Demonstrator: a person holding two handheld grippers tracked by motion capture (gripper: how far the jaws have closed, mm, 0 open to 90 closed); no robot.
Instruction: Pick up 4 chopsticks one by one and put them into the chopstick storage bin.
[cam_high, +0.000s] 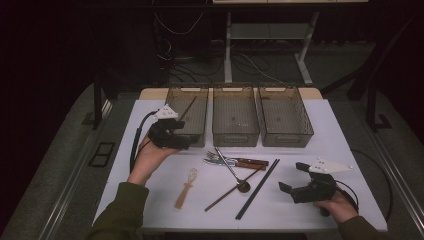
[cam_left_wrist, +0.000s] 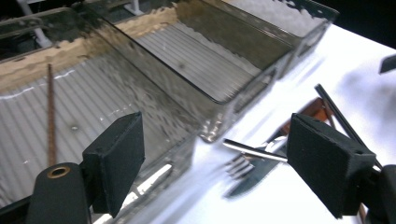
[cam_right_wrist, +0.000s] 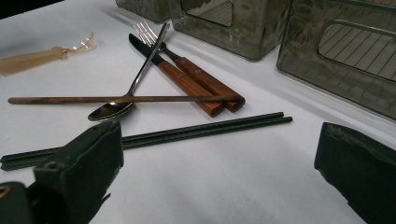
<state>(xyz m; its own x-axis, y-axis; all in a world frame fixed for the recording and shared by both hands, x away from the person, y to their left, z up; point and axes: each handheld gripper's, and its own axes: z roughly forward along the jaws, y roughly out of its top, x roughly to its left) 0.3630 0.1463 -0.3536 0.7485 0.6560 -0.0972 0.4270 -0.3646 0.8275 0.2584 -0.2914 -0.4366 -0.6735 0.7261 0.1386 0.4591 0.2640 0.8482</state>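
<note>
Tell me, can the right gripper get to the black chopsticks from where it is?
Probably yes. The right gripper has its jaws open and empty, and the black chopsticks lie flat on the table just beside it with nothing between them. Only their far ends sit close to the brown chopstick.

Two smoky clear bins, the middle bin (cam_high: 235, 120) and the right bin (cam_high: 285, 117), stand side by side far on the white table (cam_high: 330, 145); nearer, a fork (cam_high: 216, 158) and knife (cam_high: 247, 165) with wooden handles lie under a steel spoon (cam_high: 235, 175), and a pale scoop (cam_high: 186, 189) lies to their left
</note>
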